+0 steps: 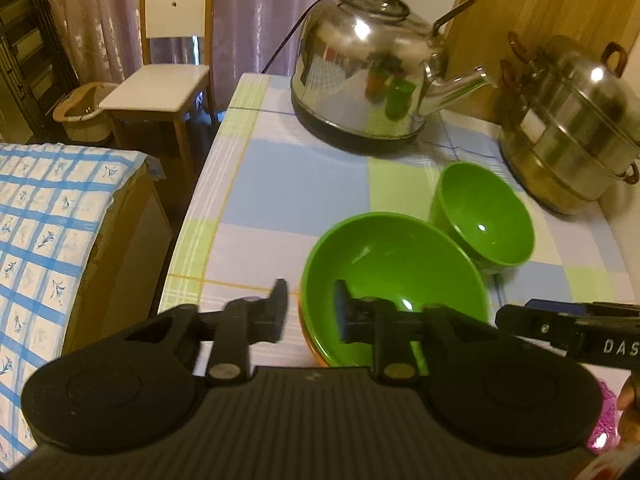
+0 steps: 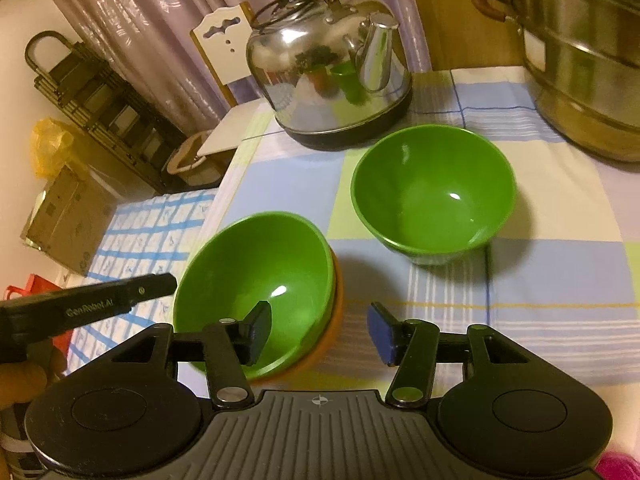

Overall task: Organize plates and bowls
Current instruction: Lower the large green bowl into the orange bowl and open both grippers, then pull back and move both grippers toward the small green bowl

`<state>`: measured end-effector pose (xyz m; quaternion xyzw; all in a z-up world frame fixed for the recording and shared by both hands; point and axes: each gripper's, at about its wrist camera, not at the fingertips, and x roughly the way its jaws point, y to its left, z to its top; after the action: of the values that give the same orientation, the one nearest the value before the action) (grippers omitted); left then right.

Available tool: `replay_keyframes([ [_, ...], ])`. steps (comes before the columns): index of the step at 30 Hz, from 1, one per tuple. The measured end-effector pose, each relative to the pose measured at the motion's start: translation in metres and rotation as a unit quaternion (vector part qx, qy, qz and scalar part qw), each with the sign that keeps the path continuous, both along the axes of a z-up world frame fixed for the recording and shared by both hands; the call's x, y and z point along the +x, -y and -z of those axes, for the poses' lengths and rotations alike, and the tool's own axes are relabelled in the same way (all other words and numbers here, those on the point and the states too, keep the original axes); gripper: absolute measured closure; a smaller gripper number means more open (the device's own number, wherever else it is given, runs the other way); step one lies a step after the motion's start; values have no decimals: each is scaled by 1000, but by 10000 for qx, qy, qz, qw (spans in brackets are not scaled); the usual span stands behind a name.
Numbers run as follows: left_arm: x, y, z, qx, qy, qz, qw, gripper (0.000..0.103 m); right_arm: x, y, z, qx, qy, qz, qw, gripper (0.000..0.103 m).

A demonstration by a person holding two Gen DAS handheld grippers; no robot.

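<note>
1. Left gripper [image 1: 310, 308] – jaws spread, nothing pinched; near rim of wide green bowl [image 1: 394, 280] sits between them, untouched.
2. Right gripper [image 2: 320, 330] – jaws spread wide, empty, straddling that bowl's right rim.
3. Wide green bowl nested in orange bowl [image 2: 320, 350], near table edge.
4. Deep green bowl [image 2: 434, 196] stands just beyond, near kettle [image 2: 332, 68] on checked tablecloth [image 2: 560, 280].

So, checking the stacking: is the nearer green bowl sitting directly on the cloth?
No, the green bowl sits nested in an orange bowl.
</note>
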<state>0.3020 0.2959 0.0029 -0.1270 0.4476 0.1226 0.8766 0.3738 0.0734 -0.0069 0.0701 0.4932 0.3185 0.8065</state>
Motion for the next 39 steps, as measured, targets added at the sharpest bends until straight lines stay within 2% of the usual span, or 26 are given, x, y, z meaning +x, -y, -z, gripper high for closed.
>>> replay_keyframes([
  [3, -15, 14, -10, 28, 125, 13, 9999, 69, -18, 10, -8, -37, 112, -17, 9999, 48],
  [9, -53, 50, -27, 106, 381, 35, 9992, 28, -56, 32, -23, -263, 402, -72, 9988, 40],
  [11, -65, 62, -31, 236, 446, 29, 9987, 17, -66, 39, -27, -343, 478, -98, 9982, 37],
  [12, -71, 70, -34, 319, 486, 15, 9983, 15, -71, 43, -27, -374, 499, -117, 9980, 36],
  [19, -100, 107, -40, 477, 602, -50, 9970, 12, -94, 80, -29, -522, 532, 53, 9972, 32],
  [26, -117, 135, -33, 527, 601, 13, 9968, 12, -104, 114, -33, -544, 533, 244, 9968, 31],
  [39, -108, 150, -40, 411, 604, 329, 9968, 12, -95, 131, -39, -443, 464, 347, 9973, 31],
])
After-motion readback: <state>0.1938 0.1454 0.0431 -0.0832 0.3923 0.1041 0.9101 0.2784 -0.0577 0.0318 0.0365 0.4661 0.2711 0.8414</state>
